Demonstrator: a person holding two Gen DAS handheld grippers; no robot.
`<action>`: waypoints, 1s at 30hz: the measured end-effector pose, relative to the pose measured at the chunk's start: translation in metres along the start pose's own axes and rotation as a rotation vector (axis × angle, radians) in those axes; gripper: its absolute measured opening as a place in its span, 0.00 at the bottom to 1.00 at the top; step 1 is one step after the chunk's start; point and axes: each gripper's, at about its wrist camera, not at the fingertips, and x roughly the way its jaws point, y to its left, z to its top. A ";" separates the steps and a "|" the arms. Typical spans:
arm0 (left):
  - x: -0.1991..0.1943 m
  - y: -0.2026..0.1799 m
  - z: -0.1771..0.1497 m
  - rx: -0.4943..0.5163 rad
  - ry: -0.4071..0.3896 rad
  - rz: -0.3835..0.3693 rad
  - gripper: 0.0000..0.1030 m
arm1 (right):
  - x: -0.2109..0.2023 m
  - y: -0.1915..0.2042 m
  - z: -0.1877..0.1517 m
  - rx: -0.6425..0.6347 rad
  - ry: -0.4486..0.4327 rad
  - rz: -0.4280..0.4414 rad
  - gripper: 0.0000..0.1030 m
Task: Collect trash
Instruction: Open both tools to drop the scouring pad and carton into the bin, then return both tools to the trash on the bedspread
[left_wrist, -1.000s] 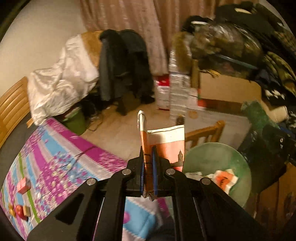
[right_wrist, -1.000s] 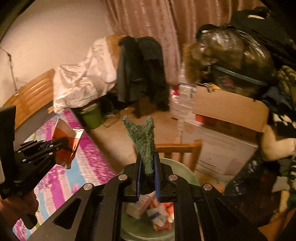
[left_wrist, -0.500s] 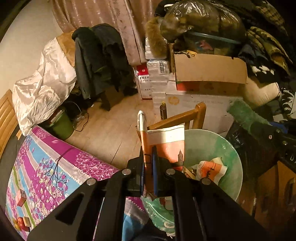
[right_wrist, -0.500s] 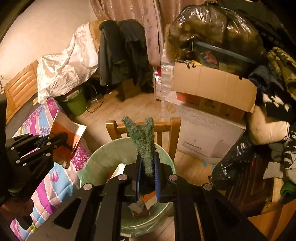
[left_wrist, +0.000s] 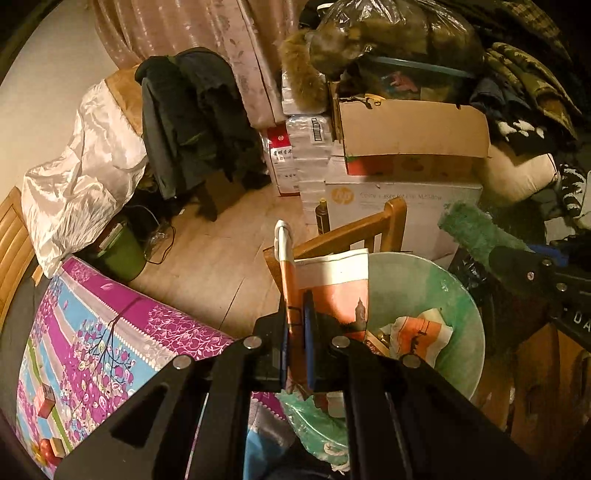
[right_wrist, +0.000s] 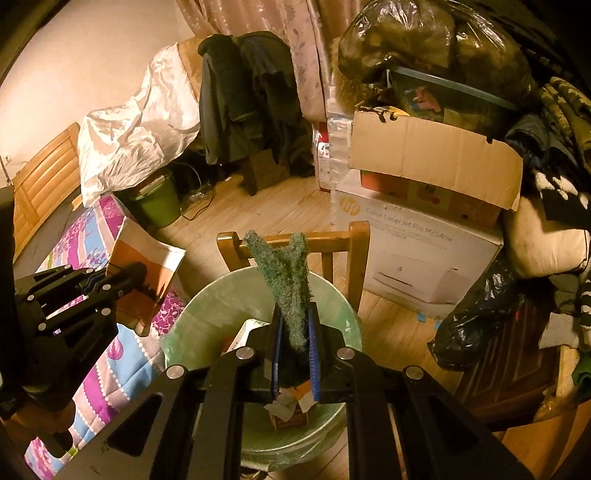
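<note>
My left gripper (left_wrist: 295, 332) is shut on an orange and white paper bag (left_wrist: 332, 288), held at the near left rim of the green-lined trash bin (left_wrist: 458, 295). The bag and the gripper also show in the right wrist view (right_wrist: 147, 266). My right gripper (right_wrist: 293, 350) is shut on a green scouring pad (right_wrist: 288, 273), held upright right above the bin (right_wrist: 207, 317). The pad shows in the left wrist view (left_wrist: 476, 232) over the bin's far right rim. Crumpled orange paper (left_wrist: 421, 332) and other scraps lie in the bin.
A wooden chair (right_wrist: 295, 243) stands just behind the bin. Cardboard boxes (right_wrist: 424, 229) and bagged clutter are stacked behind it. A bed with a pink flowered cover (left_wrist: 92, 332) lies to the left. A black trash bag (right_wrist: 480, 314) sits right of the bin.
Both grippers have moved forward and tipped down toward the bin, which now fills more of each view. Each still holds its item.
</note>
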 end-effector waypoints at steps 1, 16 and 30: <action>0.000 0.000 0.000 0.000 0.001 -0.001 0.06 | 0.000 0.002 0.000 -0.001 0.000 -0.001 0.13; 0.016 0.010 -0.007 -0.055 0.072 -0.058 0.27 | 0.013 -0.003 -0.009 0.015 0.024 0.002 0.38; 0.005 0.053 -0.035 -0.190 0.059 0.087 0.31 | 0.006 0.010 -0.007 -0.010 -0.056 0.006 0.38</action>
